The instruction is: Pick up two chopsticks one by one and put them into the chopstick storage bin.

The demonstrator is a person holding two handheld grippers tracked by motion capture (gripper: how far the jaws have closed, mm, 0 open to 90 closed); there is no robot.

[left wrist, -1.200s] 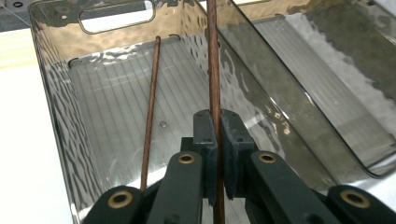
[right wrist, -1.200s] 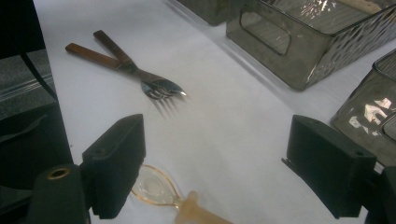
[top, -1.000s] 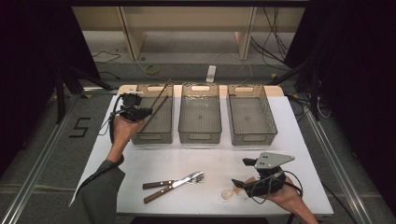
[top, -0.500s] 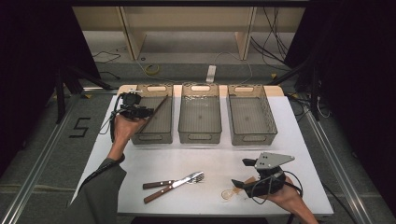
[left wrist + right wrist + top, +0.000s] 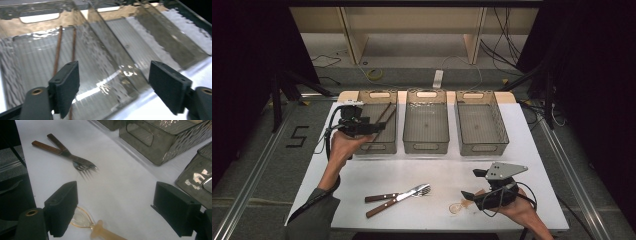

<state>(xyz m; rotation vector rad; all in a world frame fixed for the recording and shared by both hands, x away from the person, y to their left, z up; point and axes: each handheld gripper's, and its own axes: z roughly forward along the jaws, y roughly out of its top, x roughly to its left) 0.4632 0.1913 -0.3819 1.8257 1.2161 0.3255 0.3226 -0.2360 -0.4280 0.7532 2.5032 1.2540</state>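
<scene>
Two brown chopsticks (image 5: 384,116) (image 5: 58,50) lie in the left clear bin (image 5: 377,148) (image 5: 105,62). My left gripper (image 5: 371,128) (image 5: 113,72) hovers at that bin's front left. Its jaws have just been opening and stand wide apart with nothing between them. Two wooden-handled forks (image 5: 399,196) (image 5: 70,157) lie crossed on the white table's front middle. A translucent amber spoon (image 5: 458,206) (image 5: 82,218) lies to their right. Just over the spoon, my right gripper (image 5: 472,184) (image 5: 115,195) is open, its left jaw beside the spoon's bowl.
An empty middle bin (image 5: 426,147) and an empty right bin (image 5: 484,147) stand beside the left one along the table's far edge. Bare white table (image 5: 437,170) lies between the bins and the forks. Dark floor and cables surround the table.
The chopstick that stuck up from my left gripper over the left bin now lies in the bin. That gripper opened and drew back slightly. The right gripper stayed still.
</scene>
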